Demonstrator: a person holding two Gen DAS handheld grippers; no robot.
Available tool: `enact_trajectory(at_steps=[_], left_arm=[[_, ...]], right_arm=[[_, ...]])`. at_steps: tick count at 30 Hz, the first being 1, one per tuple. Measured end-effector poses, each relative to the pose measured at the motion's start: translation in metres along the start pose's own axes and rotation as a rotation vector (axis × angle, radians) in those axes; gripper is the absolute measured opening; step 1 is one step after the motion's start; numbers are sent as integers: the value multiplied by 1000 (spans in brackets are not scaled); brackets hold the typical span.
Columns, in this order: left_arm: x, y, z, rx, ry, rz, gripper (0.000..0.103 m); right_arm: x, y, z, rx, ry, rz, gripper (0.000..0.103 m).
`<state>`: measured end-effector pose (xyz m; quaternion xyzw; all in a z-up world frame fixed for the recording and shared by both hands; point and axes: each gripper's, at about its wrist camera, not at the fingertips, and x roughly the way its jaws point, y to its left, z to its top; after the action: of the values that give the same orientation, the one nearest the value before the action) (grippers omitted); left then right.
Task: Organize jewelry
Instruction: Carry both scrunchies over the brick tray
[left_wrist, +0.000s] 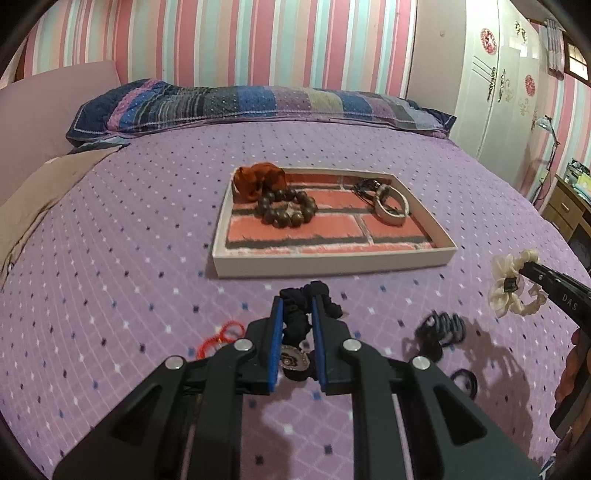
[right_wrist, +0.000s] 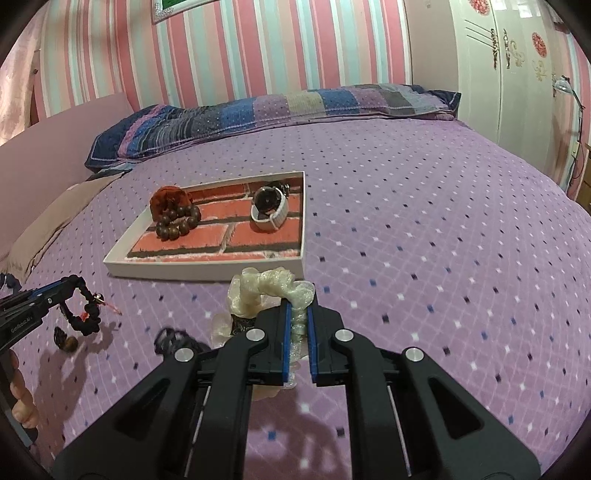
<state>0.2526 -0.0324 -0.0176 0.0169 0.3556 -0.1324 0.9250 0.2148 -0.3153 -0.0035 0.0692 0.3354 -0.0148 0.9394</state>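
Observation:
My left gripper (left_wrist: 297, 304) is shut on a black scrunchie (left_wrist: 321, 295) with a round charm (left_wrist: 293, 360), held above the purple bedspread in front of the white tray (left_wrist: 332, 260). It also shows in the right wrist view (right_wrist: 66, 282). My right gripper (right_wrist: 298, 308) is shut on a cream scrunchie (right_wrist: 269, 286), seen in the left wrist view (left_wrist: 511, 280) to the tray's right. The brick-patterned tray holds an orange scrunchie (left_wrist: 258, 179), a brown bead bracelet (left_wrist: 288, 208) and a white-strap watch (left_wrist: 391, 203).
On the bedspread near me lie a red cord (left_wrist: 218, 334), a black coiled hair tie (left_wrist: 441, 326) and a thin black hair band (left_wrist: 465, 380). A patchwork pillow (left_wrist: 258, 105) lies at the far edge. A white wardrobe (left_wrist: 495, 81) stands at the right.

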Motion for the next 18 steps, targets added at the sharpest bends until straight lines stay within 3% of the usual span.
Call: enact_trajectory(at_steps=[18], left_arm=[[43, 20, 73, -9, -15, 22, 16]], right_arm=[[73, 34, 65, -46, 16, -13, 8]])
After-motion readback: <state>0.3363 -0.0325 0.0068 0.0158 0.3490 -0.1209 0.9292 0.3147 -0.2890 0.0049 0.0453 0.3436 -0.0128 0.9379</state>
